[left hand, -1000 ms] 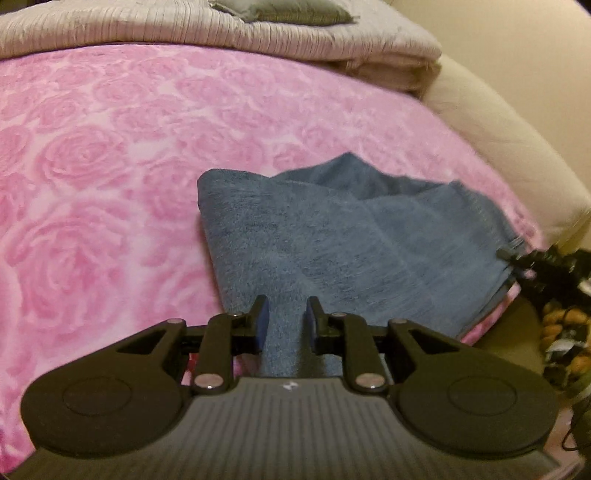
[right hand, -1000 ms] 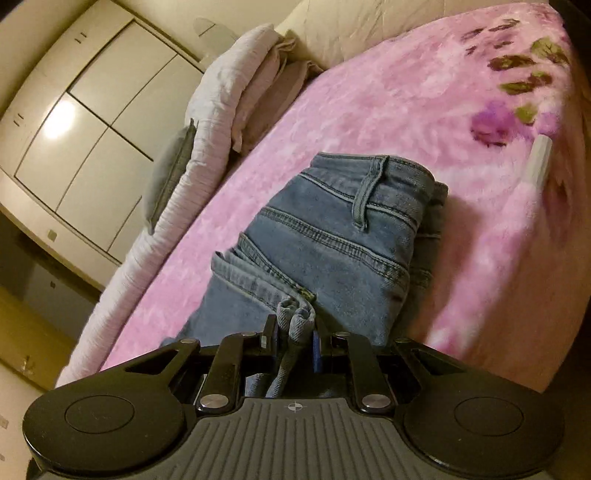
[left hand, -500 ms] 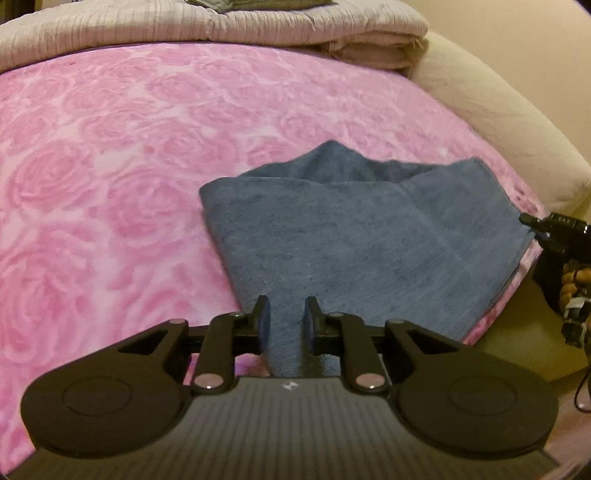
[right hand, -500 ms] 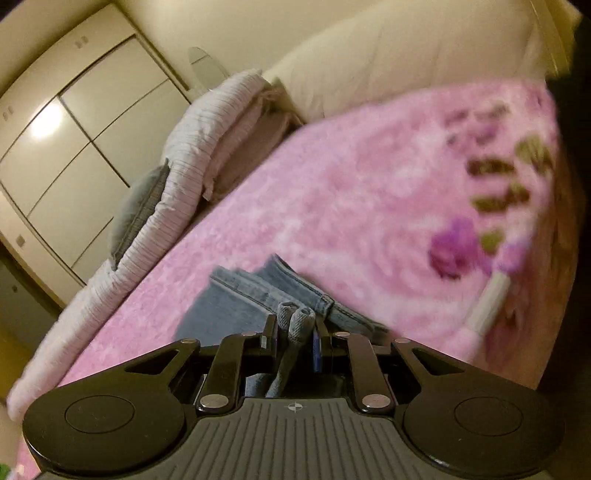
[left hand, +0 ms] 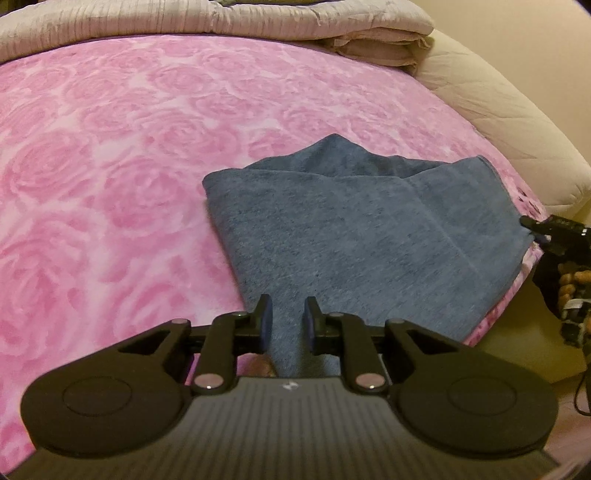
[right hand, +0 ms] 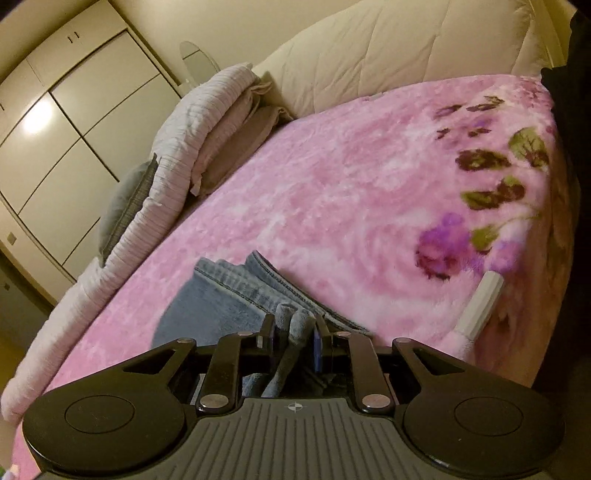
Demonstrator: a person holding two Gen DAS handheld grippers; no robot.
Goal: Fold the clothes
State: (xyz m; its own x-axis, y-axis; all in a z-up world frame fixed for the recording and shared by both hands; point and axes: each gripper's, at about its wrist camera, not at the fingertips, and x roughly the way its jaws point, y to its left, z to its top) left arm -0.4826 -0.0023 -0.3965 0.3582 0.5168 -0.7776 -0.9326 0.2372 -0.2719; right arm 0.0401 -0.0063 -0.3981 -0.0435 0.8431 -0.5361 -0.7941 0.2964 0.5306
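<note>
Blue jeans (left hand: 362,236) lie folded on a pink rose-patterned blanket (left hand: 110,166), near the bed's right edge. My left gripper (left hand: 287,323) is shut on a fold of the jeans at their near end. In the right wrist view, my right gripper (right hand: 293,332) is shut on a bunched edge of the jeans (right hand: 229,295), with stitched hems showing just beyond the fingers. The right gripper also shows at the far right of the left wrist view (left hand: 532,225), holding the jeans' right corner.
A folded pale quilt (left hand: 221,22) and pillows (right hand: 236,147) lie along the far side of the bed. A cream padded headboard (right hand: 388,55) curves around the bed. A white wardrobe (right hand: 55,110) stands behind. The blanket edge (right hand: 476,310) drops off to the right.
Both grippers have drawn the jeans toward the bed's near edge. The right gripper's view swung up from the waistband to the hems. The jeans lie flatter and more spread out.
</note>
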